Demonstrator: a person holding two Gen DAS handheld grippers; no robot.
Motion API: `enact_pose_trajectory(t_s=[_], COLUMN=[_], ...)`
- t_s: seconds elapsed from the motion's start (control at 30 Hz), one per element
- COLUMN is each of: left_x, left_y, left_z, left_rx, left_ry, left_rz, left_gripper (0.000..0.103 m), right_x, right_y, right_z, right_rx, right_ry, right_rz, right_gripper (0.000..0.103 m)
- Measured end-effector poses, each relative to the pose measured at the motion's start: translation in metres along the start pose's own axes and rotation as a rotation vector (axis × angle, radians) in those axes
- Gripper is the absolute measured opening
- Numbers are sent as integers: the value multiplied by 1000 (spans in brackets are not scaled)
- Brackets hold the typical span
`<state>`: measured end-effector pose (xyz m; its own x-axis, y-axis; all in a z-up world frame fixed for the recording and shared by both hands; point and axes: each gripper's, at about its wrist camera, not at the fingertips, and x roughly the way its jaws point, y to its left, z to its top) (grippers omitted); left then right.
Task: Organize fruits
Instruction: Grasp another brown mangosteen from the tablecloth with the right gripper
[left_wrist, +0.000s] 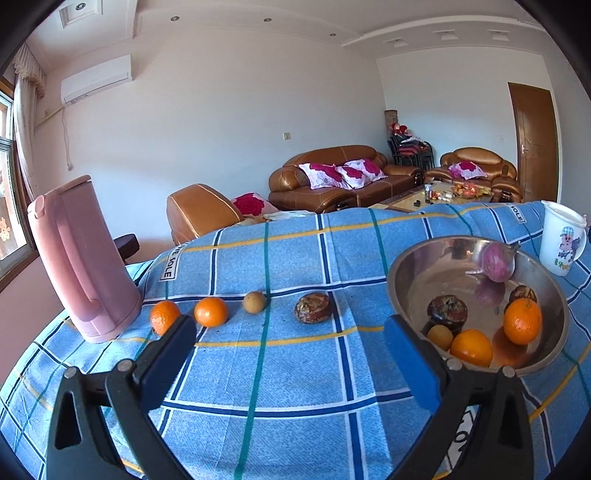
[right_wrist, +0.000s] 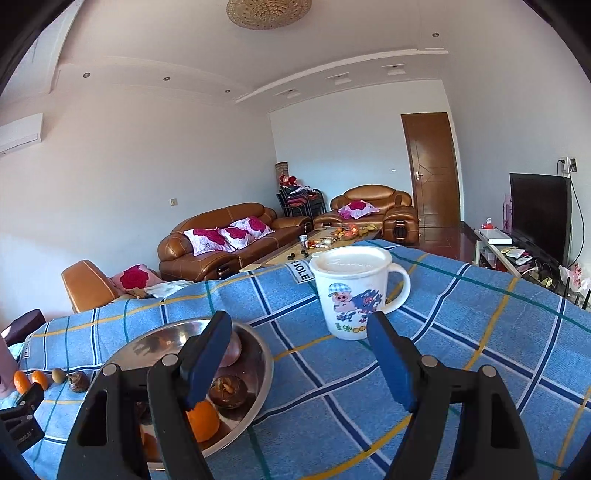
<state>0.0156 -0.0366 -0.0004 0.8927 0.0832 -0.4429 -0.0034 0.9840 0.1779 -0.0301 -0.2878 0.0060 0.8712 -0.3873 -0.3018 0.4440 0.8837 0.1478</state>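
The left hand-held gripper (left_wrist: 290, 328) stands wide, nothing between its blue pads, hovering over the counter (left_wrist: 280, 369), which is covered with a blue checked cloth. Just past its left finger (left_wrist: 173, 343) lies a row of fruit on the cloth: an orange (left_wrist: 164, 316) partly hidden by the fingertip, a second orange (left_wrist: 211, 312), a small tan round fruit (left_wrist: 255, 302) and a dark wrinkled fruit (left_wrist: 313, 307), each a little apart from the next. To the far left of the row stands a pink kettle (left_wrist: 79, 258), just beside the first orange.

Its right finger (left_wrist: 410, 354) overlaps the near rim of a steel bowl (left_wrist: 406, 273) on the right. Inside the bowl lie two oranges, a small tan fruit, two dark wrinkled fruits and a purple fruit (left_wrist: 496, 262) against the far wall.

The right hand-held gripper (right_wrist: 299, 358) is also spread wide and empty. Its left finger (right_wrist: 207, 365) hangs over the bowl; its right finger (right_wrist: 391, 365) is near a white mug (right_wrist: 351, 295) with a cartoon print and a lid, standing upright on the cloth to the right of the bowl, beyond the fingertips.
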Motion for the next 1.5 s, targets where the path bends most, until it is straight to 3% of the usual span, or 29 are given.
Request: enact_pose_trajectory(t_s=[0.3, 0.57, 0.93, 1.03, 1.27, 1.5], left_x=[7, 19, 55, 58, 64, 75], left_y=[45, 91, 171, 179, 181, 192], left_z=[-8, -14, -24, -28, -35, -40], left_rx=[-10, 0, -189, -237, -233, -271], left_ry=[30, 38, 165, 195, 257, 316], left_rz=[47, 107, 160, 184, 221, 218], left_gripper=[103, 103, 103, 103, 103, 103], right_x=[-11, -16, -7, 5, 49, 101], right_y=[51, 106, 194, 217, 267, 300], right_z=[-19, -31, -42, -45, -55, -68], right_rx=[69, 44, -162, -219, -346, -410], right_ry=[90, 118, 153, 204, 367, 551], right_rz=[87, 171, 320, 367, 441, 466], right_gripper=[77, 77, 77, 77, 77, 63])
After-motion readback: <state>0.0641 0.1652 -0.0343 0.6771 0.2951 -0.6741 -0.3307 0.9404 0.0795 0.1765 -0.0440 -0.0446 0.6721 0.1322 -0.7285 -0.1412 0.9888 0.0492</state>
